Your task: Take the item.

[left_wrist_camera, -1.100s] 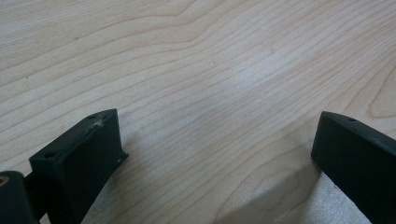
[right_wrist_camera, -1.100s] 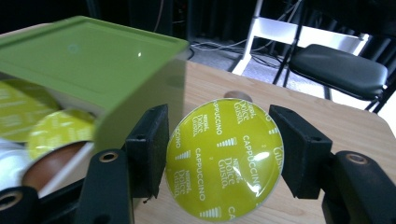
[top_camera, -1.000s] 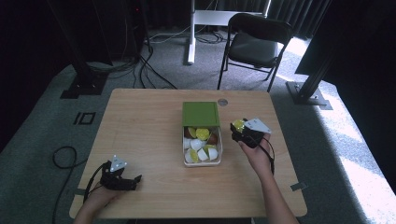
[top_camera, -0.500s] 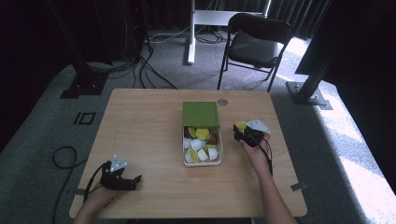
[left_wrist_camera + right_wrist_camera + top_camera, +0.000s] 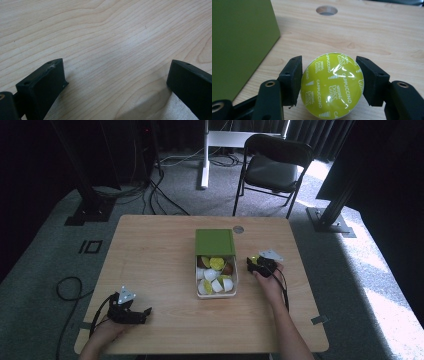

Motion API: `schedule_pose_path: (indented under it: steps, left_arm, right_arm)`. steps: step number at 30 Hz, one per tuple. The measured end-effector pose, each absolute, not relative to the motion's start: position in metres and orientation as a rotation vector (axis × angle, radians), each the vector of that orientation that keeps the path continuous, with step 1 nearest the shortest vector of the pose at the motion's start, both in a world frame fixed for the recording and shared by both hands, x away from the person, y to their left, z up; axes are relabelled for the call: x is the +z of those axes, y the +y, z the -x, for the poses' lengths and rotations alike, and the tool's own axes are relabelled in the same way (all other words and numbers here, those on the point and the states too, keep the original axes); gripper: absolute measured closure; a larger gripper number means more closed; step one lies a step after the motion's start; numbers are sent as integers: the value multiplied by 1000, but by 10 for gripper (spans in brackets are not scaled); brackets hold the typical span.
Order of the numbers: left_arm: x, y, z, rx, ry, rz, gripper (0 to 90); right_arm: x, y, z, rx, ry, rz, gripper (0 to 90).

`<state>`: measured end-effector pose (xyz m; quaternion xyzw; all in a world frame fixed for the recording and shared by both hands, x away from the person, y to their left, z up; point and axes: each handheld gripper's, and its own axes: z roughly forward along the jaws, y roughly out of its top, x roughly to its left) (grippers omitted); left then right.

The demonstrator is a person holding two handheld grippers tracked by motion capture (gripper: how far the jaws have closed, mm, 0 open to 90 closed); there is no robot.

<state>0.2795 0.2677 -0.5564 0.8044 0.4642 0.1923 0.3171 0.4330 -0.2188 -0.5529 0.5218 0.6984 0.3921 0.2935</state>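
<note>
Right gripper jaws pinch a lime-green capsule from both sides, foil lid facing the camera, printed text running diagonally. Capsule is round, no clear long axis; cannot tell if it touches the surface. In the right gripper view the green box lid stands at 10 o'clock, just beside the left jaw; a round cable hole at 12 o'clock, bare wood between and out to 3 o'clock. In the high view the right gripper sits at 3 o'clock of the open box, near its right wall; box holds white, yellow and brown capsules. Open wood to the right edge. Left gripper jaws spread wide over bare wood, nothing between. It sits near the front-left edge, well apart from the box, wide open wood around it.
</note>
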Motion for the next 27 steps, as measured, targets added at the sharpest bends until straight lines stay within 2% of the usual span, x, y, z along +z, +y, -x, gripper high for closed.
schedule_pose_path:
  steps: [10,16,27]
  left_arm:
    - [-556,268,-280,506,1222,-2118,28]
    - [-556,268,-280,506,1222,-2118,28]
    - [-556,268,-280,506,1222,-2117,28]
  right_arm:
    - [-554,-214,-438,994,1916,-1386,394]
    - [-554,-214,-437,1008,1942,-1383,313]
    - [-533,-220,-424,1107,1907,-1304,239]
